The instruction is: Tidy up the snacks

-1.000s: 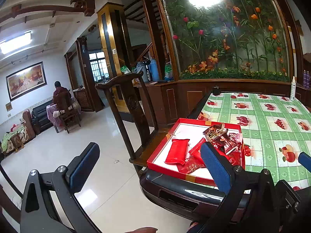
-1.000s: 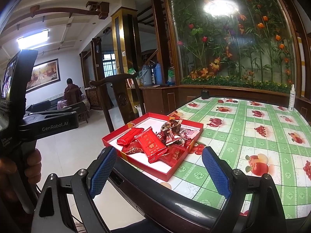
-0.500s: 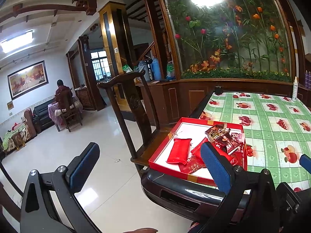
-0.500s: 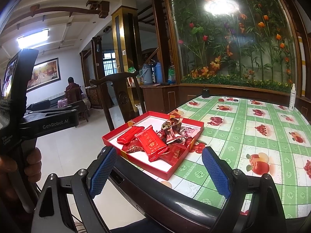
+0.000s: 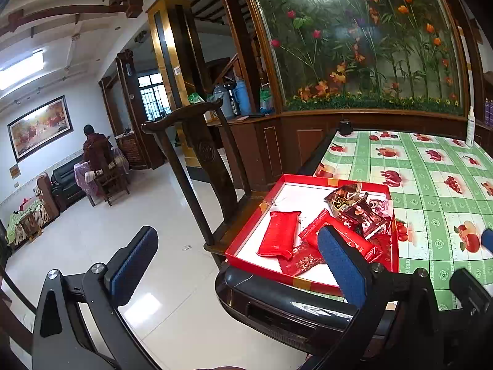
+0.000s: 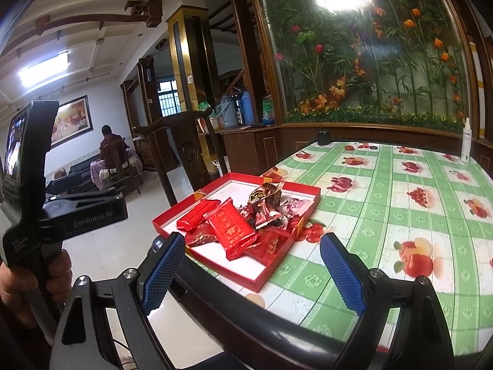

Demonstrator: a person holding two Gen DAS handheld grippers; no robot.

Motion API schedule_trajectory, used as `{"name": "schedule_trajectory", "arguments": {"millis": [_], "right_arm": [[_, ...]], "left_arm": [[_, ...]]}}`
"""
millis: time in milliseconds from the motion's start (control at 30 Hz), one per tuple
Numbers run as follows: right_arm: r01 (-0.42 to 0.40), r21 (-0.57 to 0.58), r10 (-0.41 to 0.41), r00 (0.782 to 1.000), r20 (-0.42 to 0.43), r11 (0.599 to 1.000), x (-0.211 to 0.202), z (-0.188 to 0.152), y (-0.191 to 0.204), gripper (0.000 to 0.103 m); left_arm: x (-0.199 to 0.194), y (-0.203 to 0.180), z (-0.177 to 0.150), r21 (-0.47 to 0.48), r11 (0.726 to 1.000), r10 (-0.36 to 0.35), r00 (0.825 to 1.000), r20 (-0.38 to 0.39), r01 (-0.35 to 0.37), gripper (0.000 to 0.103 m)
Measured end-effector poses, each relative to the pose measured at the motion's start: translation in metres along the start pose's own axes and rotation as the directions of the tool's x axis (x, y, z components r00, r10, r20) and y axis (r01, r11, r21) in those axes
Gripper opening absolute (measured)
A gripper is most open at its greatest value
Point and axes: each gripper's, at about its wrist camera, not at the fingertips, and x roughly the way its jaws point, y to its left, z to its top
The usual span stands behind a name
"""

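1. Snacks [image 6: 243, 219] in red and dark wrappers lie piled in a shallow red tray [image 6: 271, 274] with a white floor.
2. Tray sits at the near-left corner of the desk [image 6: 400, 215], which carries a green-checked fruit-print cloth. In the right wrist view the tray is at about 12 o'clock, just past the fingers.
3. One long red packet [image 5: 279, 234] lies apart from the heap, at its 9 o'clock in the left wrist view; the dark-wrapped ones [image 5: 354, 203] sit toward 1 o'clock.
4. Left gripper [image 5: 237, 265]: fingers released, wide apart, holding nothing, short of the desk edge. Its right pad overlaps the tray in view.
5. Right gripper [image 6: 252, 274]: fingers released, empty, hovering at the desk edge.
6. A hand [image 6: 55, 277] holds the left gripper's handle at 9 o'clock in the right view.
7. Dark wooden chair [image 5: 197, 160] stands just beside the desk's left side.
8. White spray bottle [image 6: 466, 141] upright at the far right edge.
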Motion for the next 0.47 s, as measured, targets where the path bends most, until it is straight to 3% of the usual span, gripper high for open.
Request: {"name": "schedule_trajectory", "arguments": {"millis": [233,467], "right_arm": [[-0.013,-0.022,0.013,1.0,0.011,1.0,0.02,0.024,0.0,0.091],[-0.032,-0.002,0.032,0.999,-0.035,0.999,0.052,0.036,-0.013,0.091]], "left_arm": [[0.02,-0.001,0.009,-0.004,1.0,0.017,0.999,-0.029,-0.017,0.103],[0.038,-0.012,0.023,0.004,1.0,0.02,0.999,-0.04,-0.02,0.103]]}}
